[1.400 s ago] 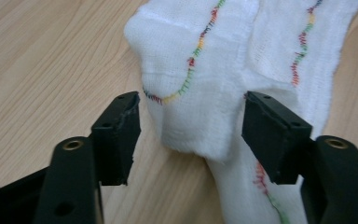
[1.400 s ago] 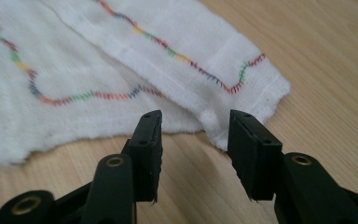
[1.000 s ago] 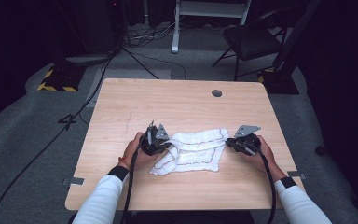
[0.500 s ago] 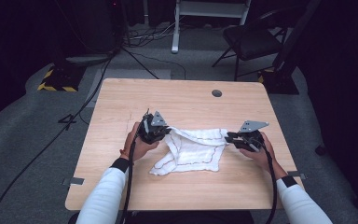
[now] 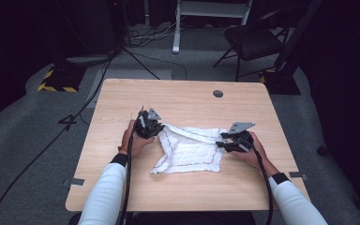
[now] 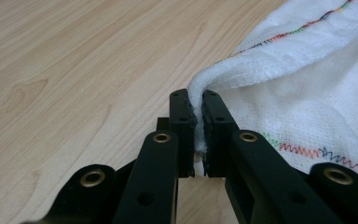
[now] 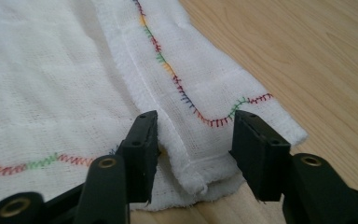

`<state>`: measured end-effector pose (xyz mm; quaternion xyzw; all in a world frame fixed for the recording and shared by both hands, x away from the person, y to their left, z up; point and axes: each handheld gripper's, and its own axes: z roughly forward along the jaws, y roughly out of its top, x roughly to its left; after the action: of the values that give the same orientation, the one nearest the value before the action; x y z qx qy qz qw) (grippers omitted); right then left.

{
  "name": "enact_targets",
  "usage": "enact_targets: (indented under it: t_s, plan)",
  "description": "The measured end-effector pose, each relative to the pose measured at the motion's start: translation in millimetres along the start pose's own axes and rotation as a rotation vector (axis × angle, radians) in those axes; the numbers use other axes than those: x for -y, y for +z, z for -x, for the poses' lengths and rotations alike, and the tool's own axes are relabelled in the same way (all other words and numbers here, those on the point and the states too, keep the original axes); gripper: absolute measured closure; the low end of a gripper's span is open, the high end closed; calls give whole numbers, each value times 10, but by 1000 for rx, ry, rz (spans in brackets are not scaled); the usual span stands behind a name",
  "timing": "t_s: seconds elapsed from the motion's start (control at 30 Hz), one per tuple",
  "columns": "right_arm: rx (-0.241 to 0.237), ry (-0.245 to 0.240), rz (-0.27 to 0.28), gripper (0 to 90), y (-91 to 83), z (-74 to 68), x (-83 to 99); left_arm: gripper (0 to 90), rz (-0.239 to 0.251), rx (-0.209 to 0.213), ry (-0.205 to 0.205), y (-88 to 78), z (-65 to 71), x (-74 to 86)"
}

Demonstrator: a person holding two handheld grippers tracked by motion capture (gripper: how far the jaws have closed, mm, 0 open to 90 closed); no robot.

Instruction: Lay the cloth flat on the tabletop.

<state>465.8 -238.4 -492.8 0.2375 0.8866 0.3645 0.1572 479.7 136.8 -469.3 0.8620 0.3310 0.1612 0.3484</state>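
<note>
A white cloth (image 5: 187, 150) with multicoloured zigzag stitching along its hem lies partly spread on the wooden table (image 5: 178, 101). My left gripper (image 5: 151, 127) holds the cloth's upper left corner; in the left gripper view its jaws are shut on a pinched fold of the white cloth (image 6: 307, 79). My right gripper (image 5: 221, 139) sits at the cloth's right edge. In the right gripper view its jaws stand open on either side of a folded corner of the cloth (image 7: 186, 102), which lies flat on the table between them.
A round grommet hole (image 5: 218, 93) is at the table's far right. Beyond the table stand a dark chair (image 5: 258, 42), a white frame (image 5: 211, 9) and cables on the grey floor. Bare wood surrounds the cloth.
My left gripper has pulled the cloth's corner up and left, spreading the cloth wider. My right gripper has shifted slightly right at the cloth's right edge.
</note>
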Motion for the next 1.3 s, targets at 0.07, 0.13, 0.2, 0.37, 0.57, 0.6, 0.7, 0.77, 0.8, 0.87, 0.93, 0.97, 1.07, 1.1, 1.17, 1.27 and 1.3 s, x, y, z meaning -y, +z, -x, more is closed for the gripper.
enact_targets:
  t_s: [0.07,0.13,0.2,0.37,0.57,0.6,0.7,0.77,0.8,0.87,0.93,0.97,1.07,1.1,1.17,1.27,1.3]
  plan:
    - [6,-8,1,612,11,1,0,847,-1,-1,-10,20,-27,6]
    - [53,-36,8,812,18,-11,-26,848,-7,-4,-6,38,-62,4]
    - [77,-40,30,834,1,-12,-52,848,-6,-4,-9,39,-76,-2]
    - [92,-11,75,842,-139,20,-133,849,48,-5,1,-74,-55,-97]
    - [137,23,165,851,-504,16,-308,848,110,-24,38,-332,38,-225]
    - [147,21,179,851,-553,11,-344,848,118,-28,47,-373,50,-253]
    - [174,22,209,853,-703,4,-480,848,145,-37,69,-494,83,-339]
    - [186,19,223,854,-763,4,-534,848,166,-34,82,-584,98,-412]
    - [189,18,229,854,-794,3,-557,848,170,-39,87,-610,101,-431]
    - [191,15,235,855,-821,6,-579,848,176,-45,91,-628,106,-448]
    - [208,18,245,856,-879,22,-635,848,185,-52,94,-664,97,-494]
    - [208,18,245,856,-879,22,-635,848,185,-52,94,-664,97,-494]
    - [228,42,265,857,-921,85,-698,847,189,-60,92,-660,72,-532]
    - [228,42,265,857,-921,85,-698,847,190,-69,98,-646,62,-544]
    - [244,45,267,857,-904,123,-734,847,182,-68,91,-613,32,-571]
    - [268,55,270,857,-867,192,-796,845,187,-93,87,-568,-9,-623]
    - [278,68,261,857,-824,259,-845,842,185,-102,87,-547,-30,-645]
